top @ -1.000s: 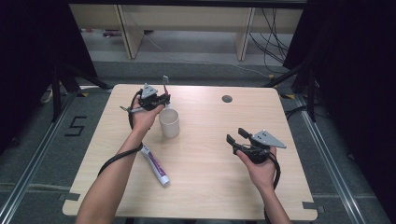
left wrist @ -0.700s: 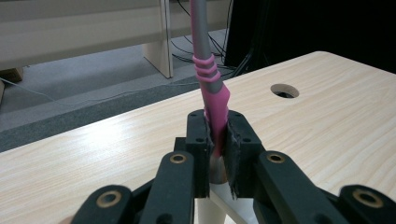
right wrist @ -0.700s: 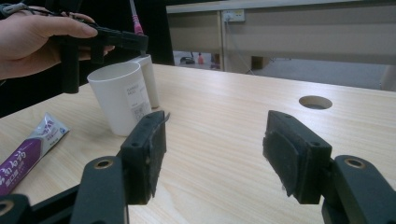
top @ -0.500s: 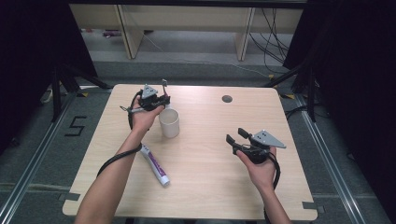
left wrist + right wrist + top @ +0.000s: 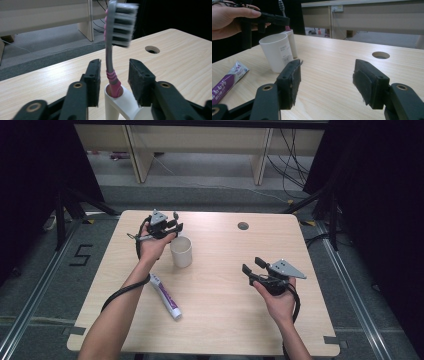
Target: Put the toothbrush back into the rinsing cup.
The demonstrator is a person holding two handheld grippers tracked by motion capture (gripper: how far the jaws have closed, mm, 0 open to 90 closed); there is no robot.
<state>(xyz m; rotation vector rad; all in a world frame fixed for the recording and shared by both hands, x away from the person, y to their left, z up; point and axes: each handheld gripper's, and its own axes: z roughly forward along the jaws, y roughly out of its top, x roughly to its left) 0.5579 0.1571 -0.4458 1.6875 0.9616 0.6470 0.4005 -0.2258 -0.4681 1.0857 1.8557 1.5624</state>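
While the left hand-held gripper [image 5: 113,75] hangs over the far left part of the tabletop [image 5: 220,320], its jaws stand a little apart on either side of a toothbrush [image 5: 113,47] and have just been opening — the black pads are clear of the handle on both sides, so nothing is pinched. The toothbrush stands nearly upright, its pink-and-grey handle dropped into a round hole in the white holder [image 5: 117,105] fixed to the side of a white cup [image 5: 181,252], its bristled head up above the jaws. In the high view the same hand-held gripper [image 5: 167,225] sits just behind and to the left of the cup, the person's left hand [image 5: 152,245] wrapped around it.

The right hand-held gripper [image 5: 325,82] is well apart from all this, held low over the right side of the tabletop with its jaws wide and nothing between them — bare wood shows in the gap. In the high view it [image 5: 252,266] points toward the cup from the right.

A tube of toothpaste [image 5: 165,296], white with a purple band, lies flat on the tabletop nearer the person than the cup, beside the left forearm. A round cable hole [image 5: 243,226] sits in the tabletop near the far edge.
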